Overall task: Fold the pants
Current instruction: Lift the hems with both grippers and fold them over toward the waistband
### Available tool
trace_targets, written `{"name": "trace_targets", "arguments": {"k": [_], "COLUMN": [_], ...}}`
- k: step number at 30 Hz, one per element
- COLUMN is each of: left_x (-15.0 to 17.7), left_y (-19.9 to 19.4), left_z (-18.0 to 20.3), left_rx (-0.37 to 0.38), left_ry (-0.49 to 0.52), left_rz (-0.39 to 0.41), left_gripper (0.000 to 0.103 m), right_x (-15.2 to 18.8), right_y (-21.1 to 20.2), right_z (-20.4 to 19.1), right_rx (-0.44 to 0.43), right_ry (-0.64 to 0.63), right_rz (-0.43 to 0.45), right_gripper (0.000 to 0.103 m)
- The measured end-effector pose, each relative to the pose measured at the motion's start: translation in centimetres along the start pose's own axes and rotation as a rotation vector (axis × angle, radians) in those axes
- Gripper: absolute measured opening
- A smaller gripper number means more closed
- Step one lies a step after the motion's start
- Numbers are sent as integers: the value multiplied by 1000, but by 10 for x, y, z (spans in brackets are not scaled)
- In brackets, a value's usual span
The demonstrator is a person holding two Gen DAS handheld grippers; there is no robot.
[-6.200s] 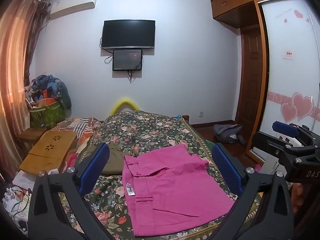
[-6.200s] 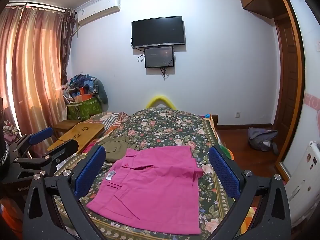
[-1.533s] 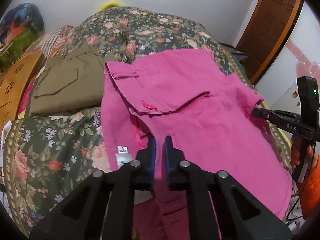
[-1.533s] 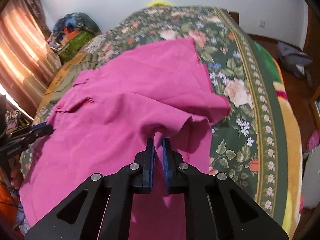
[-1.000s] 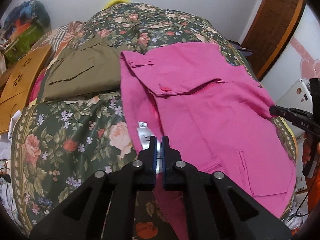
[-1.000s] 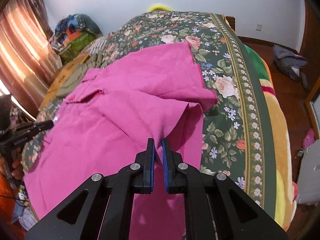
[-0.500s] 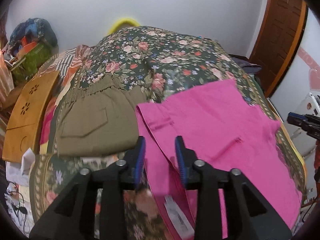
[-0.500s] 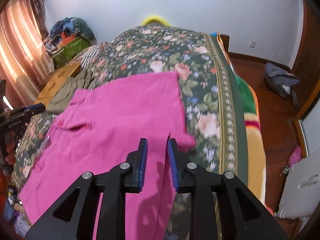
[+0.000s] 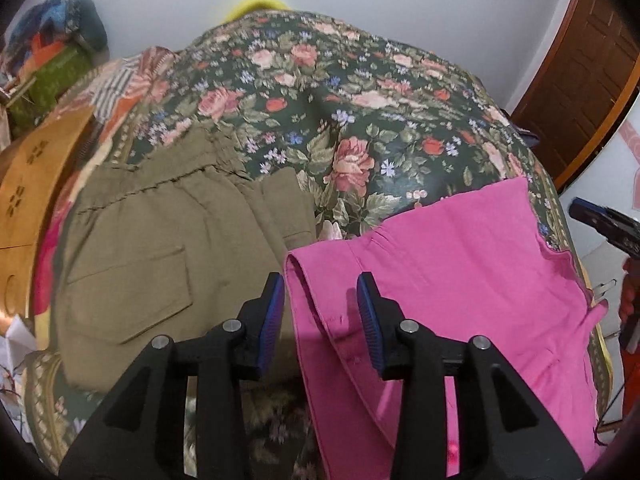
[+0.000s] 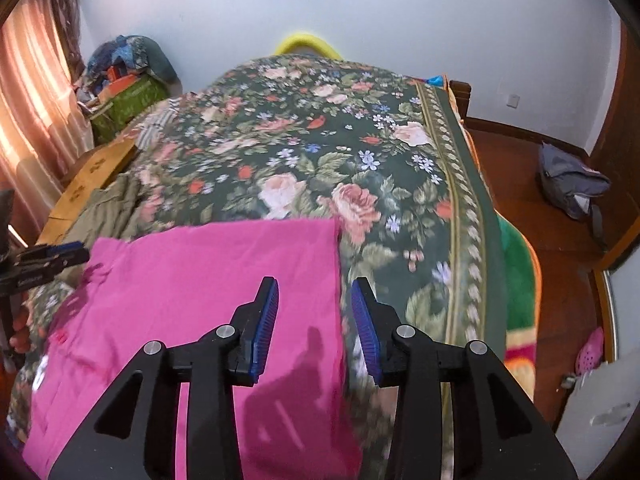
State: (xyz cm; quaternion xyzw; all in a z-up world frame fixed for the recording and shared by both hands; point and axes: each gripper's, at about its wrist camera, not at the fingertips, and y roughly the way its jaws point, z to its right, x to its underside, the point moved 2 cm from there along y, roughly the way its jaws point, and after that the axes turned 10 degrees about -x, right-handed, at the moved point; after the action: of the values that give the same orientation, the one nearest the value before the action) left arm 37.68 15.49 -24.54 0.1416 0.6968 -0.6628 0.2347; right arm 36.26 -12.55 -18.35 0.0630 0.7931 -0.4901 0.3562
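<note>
Left wrist view: the left gripper is released, its blue-padded jaws parted above the folded corner of the pink pants, gripping nothing. The pink pants lie flat on the floral bedspread toward the bed's near right corner, their left edge just beside, possibly overlapping, a pair of olive pants spread near the left edge. A wooden board with cut-out flower shapes stands off the bed's left edge. The right gripper appears at the frame's right margin.

Right wrist view: the right gripper is likewise released, jaws parted over the right edge of the pink pants, holding nothing. The floral bedspread extends beyond to the far edge. The left gripper shows at the left margin; lettering on its black body is too blurred to read. A grey bag lies on the wooden floor right of the bed; a curtain hangs at left.
</note>
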Motion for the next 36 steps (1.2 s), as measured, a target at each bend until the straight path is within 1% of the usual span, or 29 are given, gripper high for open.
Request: {"name": "trace_targets", "arguments": {"k": [6,12,13,14,16,17,18,19,20,21,22,25,27,30,32,36], "left_x": [-3,-11,-12,-12,-13,-14,-14,-14,-15,-16,-16,-19,-22,-26,-33,-44], "left_y": [20,29,30,32,34,34,33,33,31,30,28,19,8,-8,-25,-57], "left_z": [10,12,14,15,17,18,18,19,19,19,18,16,16,17,17,12], "left_rx": [-4,6,2,-3,-9,-10,-13,-15,-21,-33,-32,-17,-24,-28,-26,5], "left_ry": [52,64,70,77,86,89,91,92,94,99,99,84,85,87,83,56], "left_rz": [-12,-8,-8,-7,-4,-1,2,8,15,22,26,49,80,112,150,210], "left_gripper": [37,38,38,38,38,38,37,33,28,17,9,3,3,2,2,2], "right_x": [-14,-19,-20,-21,-22,-22,-22,-22,-21,-23,-24,-27,-30,-37,-44,-60], "right_y": [43,67,69,70,69,68,69,70,69,70,70,65,57,43,29,-3], "right_z": [15,25,26,26,26,25,24,23,21,21,20,17,11,3,-3,-15], "right_rx": [-4,-61,-60,-63,-82,-85,-82,-70,-69,-73,-87,-91,-85,-90,-95,-98], "right_ry": [9,43,39,35,32,29,21,7,-2,-5,0,-4,-33,-45,-53,-72], "right_rz": [-56,-96,-92,-89,-75,-69,-71,-69,-63,-60,-60,-37,-9,32,64,127], "right_gripper": [35,35,36,40,45,45,43,37,24,17,8,6,5,5,5,5]}}
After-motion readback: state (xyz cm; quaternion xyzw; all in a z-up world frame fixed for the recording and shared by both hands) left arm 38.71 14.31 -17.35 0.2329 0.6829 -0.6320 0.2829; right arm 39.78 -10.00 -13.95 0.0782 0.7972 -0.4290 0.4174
